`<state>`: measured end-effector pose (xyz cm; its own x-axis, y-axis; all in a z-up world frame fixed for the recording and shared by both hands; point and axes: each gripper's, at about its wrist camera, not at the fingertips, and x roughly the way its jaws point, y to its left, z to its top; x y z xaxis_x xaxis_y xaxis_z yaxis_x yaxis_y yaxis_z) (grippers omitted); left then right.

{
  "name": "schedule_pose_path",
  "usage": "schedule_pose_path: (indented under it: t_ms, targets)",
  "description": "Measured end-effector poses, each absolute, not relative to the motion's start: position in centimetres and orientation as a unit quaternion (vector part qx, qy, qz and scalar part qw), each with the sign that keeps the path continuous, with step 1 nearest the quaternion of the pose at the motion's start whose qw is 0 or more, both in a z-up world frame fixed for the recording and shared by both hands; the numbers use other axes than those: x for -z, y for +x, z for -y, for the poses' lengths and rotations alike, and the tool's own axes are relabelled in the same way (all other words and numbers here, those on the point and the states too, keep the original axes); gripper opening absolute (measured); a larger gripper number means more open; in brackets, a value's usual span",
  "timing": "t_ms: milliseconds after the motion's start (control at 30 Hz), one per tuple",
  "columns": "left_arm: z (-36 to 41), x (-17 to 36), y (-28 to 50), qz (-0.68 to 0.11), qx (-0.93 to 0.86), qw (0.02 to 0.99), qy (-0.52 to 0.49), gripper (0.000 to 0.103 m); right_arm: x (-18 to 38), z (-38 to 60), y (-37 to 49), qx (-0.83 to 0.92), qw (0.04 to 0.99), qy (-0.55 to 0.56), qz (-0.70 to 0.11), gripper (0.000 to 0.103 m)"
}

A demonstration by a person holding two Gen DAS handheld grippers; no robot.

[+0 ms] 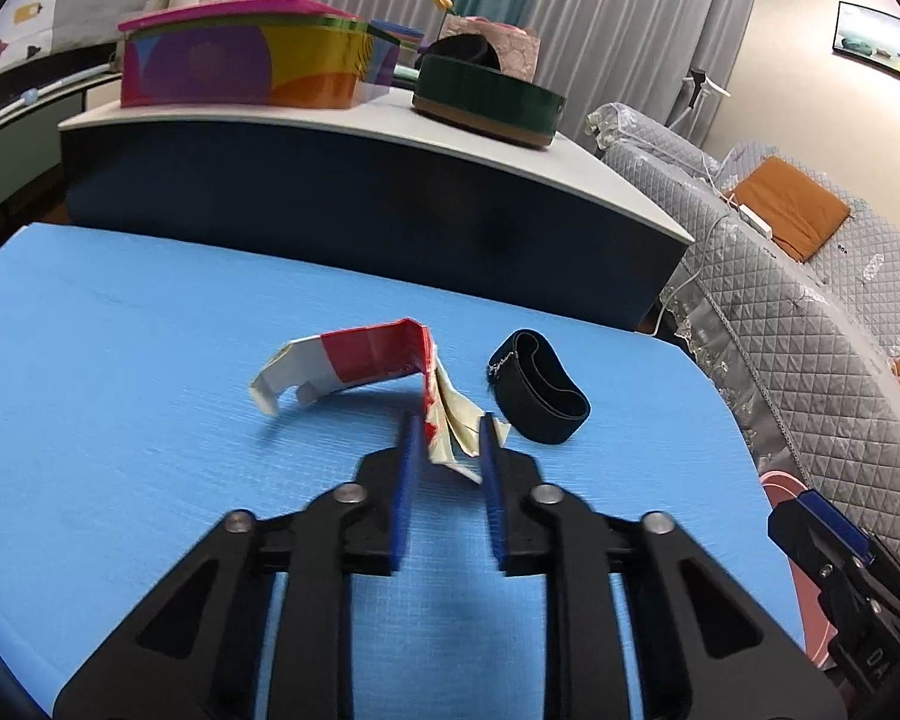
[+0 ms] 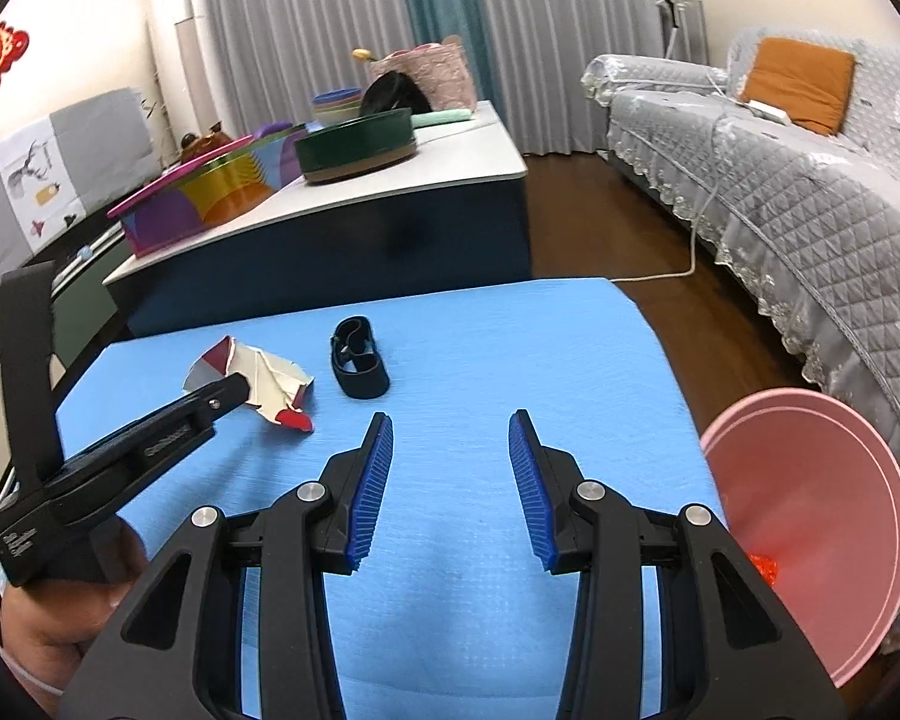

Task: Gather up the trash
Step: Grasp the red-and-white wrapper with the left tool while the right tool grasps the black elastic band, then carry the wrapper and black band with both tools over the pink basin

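On the blue bench [image 1: 120, 360], the crumpled red and white wrapper [image 1: 366, 360] lay near the centre of the left wrist view, its folded lower end caught between the blue pads of the left gripper [image 1: 447, 444]. The jaws stood narrow with the paper between them, and the pads appeared to press it on both sides. In the right wrist view the same gripper came in from the left edge, its tip on the wrapper [image 2: 264, 387] in the middle left of the frame, with a hand [image 2: 60, 612] holding it at the lower left.

A black elastic band [image 1: 537, 396] lay just to the right of the wrapper, apart from it.

The right gripper [image 2: 450, 456] hovered over bare blue bench at the lower centre of its own view, jaws parted with nothing between them. A pink bin [image 2: 810, 516] stood off the bench edge at the lower right, something orange-red inside it.
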<state>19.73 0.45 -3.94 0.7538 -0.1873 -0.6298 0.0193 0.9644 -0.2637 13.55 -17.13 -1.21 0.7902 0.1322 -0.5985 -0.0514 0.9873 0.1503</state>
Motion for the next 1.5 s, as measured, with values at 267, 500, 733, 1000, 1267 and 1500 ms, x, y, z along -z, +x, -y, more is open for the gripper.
schedule_pose_path:
  t_ms: [267, 500, 733, 1000, 1267, 1500]
  targets:
    - [-1.6, 4.2, 20.2, -0.357, 0.052, 0.923, -0.132, 0.003, 1.2, 15.1, 16.8, -0.063, 0.939, 0.032, -0.336, 0.042]
    - [-3.1, 3.4, 19.7, -0.347, 0.014, 0.929, -0.129, 0.001, 2.6, 12.8, 20.4, -0.068, 0.930, 0.017, -0.360, 0.049]
    - [-4.4, 3.3, 19.6, -0.350, -0.003, 0.928, -0.126, 0.001, 3.9, 11.0, 24.0, -0.085, 0.920, 0.016, -0.383, 0.057]
    - [-4.5, 3.3, 19.7, -0.354, -0.003, 0.927, -0.127, 0.001, 5.3, 9.6, 26.0, -0.106, 0.908, -0.002, -0.405, 0.041]
    - [-3.8, 2.6, 19.5, -0.350, 0.003, 0.930, -0.115, 0.001, 3.7, 10.5, 24.4, -0.104, 0.915, 0.001, -0.390, 0.015]
    - [-2.6, 1.3, 18.3, -0.339, 0.016, 0.936, -0.094, 0.001, 1.6, 12.2, 21.2, -0.092, 0.924, 0.006, -0.371, 0.011]
